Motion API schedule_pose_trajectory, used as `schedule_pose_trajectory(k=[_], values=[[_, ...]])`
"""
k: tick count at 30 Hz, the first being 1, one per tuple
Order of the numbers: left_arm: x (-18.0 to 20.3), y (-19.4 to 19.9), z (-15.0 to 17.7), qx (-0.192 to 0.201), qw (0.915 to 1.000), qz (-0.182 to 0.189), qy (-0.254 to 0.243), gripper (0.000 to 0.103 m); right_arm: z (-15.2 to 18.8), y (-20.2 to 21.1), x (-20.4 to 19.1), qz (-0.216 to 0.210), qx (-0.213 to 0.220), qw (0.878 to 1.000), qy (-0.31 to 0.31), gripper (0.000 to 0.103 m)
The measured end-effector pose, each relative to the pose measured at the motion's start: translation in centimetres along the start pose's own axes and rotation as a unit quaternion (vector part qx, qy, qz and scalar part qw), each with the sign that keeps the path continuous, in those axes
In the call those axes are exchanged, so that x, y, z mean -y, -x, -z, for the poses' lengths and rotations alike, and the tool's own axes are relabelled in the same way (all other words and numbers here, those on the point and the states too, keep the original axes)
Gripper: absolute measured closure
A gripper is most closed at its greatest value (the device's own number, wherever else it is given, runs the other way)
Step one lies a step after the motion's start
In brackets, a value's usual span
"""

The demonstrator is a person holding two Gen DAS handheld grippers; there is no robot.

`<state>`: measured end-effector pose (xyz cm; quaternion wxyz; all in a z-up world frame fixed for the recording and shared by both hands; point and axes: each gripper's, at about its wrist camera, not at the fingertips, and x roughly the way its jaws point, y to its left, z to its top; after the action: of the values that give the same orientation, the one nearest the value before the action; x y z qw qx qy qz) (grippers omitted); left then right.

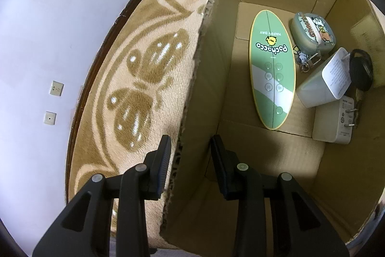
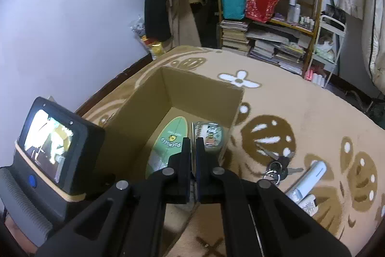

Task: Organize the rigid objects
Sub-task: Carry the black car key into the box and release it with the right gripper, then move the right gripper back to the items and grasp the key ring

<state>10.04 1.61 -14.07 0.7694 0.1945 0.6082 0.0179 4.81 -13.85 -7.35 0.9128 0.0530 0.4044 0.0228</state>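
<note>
Straddling the near wall of the cardboard box (image 1: 223,45), the left gripper (image 1: 191,148) has its jaws spread wide, one finger outside over the carpet and one inside the box; whether either pad touches the cardboard cannot be told. Ahead and to the right of the fingers, on the box floor, lies a green oval board (image 1: 273,71) printed with a cartoon chick. Just right of its far end sits a small decorated case (image 1: 312,33) with a keyring charm (image 1: 304,58). Nearer, along the right wall, a white charger (image 1: 323,83) leans on a second white plug adapter (image 1: 333,122), with a black round item (image 1: 361,72) touching behind. Left of the gripper spreads a tan carpet (image 1: 134,78) with brown leaf shapes, then a pale wall (image 1: 48,28) carrying two sockets (image 1: 56,88).

Right wrist view: the right gripper (image 2: 192,143) hovers over the box's near right corner, jaws nearly shut on a thin metallic strip (image 2: 192,134) standing edge-on between the pads. Below and beyond the fingertips, the open box (image 2: 168,98) shows the green board (image 2: 170,136) and case (image 2: 210,134) inside. Right of the gripper, on the carpet (image 2: 288,100), lie a bunch of keys (image 2: 276,165) and, further right, a white tube-shaped item (image 2: 310,180). Left sits the other gripper's camera unit (image 2: 48,148), screen lit. Far ahead, a cluttered shelf (image 2: 276,16) holds books, bags and bottles.
</note>
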Motion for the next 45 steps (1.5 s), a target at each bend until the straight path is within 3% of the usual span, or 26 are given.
schedule_pose_trajectory(k=[2,4,7,12,15,18,22,31,38,42,45], values=[[0.0,-0.1,-0.1,0.0,1.0,-0.001,-0.001,0.069,-0.3,0.5,0.2,0.008,0.009,1.0,-0.003,0.091],[0.0,-0.1,-0.1,0.0,1.0,-0.003,-0.003,0.069,-0.6,0.9,0.7,0.013,0.017,1.0,-0.009,0.068],[-0.1,-0.1,-0.1,0.0,1.0,0.0,-0.001,0.069,-0.9,1.5,2.0,0.029,0.033,0.998,-0.037,0.046],[0.0,-0.1,-0.2,0.0,1.0,-0.004,-0.004,0.069,-1.1,0.9,4.7,0.052,0.015,0.996,-0.078,0.035],[0.2,-0.1,-0.3,0.0,1.0,-0.006,-0.005,0.069,-1.0,-0.1,6.9,0.075,-0.012,0.992,-0.099,0.011],[0.1,-0.1,-0.3,-0.001,1.0,-0.004,-0.002,0.067,-0.8,-0.6,8.1,0.077,-0.023,0.991,-0.108,0.001],[-0.2,-0.1,-0.3,0.001,0.9999,-0.01,-0.003,0.061,-0.4,-2.1,9.5,0.086,-0.052,0.989,-0.111,0.0],[-0.3,-0.2,-0.2,0.002,1.0,-0.002,0.001,0.066,1.2,-6.3,13.1,0.068,-0.101,0.98,-0.155,0.0],[-0.4,-0.2,-0.3,0.001,1.0,0.002,0.002,0.069,2.4,-8.6,14.5,0.08,-0.127,0.975,-0.162,0.0],[-0.3,-0.2,-0.3,0.002,0.9999,0.012,0.003,0.074,2.8,-9.4,15.0,0.08,-0.137,0.973,-0.17,0.014],[0.0,-0.1,-0.3,0.003,0.9999,0.011,-0.002,0.076,3.0,-9.9,15.0,0.075,-0.146,0.971,-0.172,0.019]])
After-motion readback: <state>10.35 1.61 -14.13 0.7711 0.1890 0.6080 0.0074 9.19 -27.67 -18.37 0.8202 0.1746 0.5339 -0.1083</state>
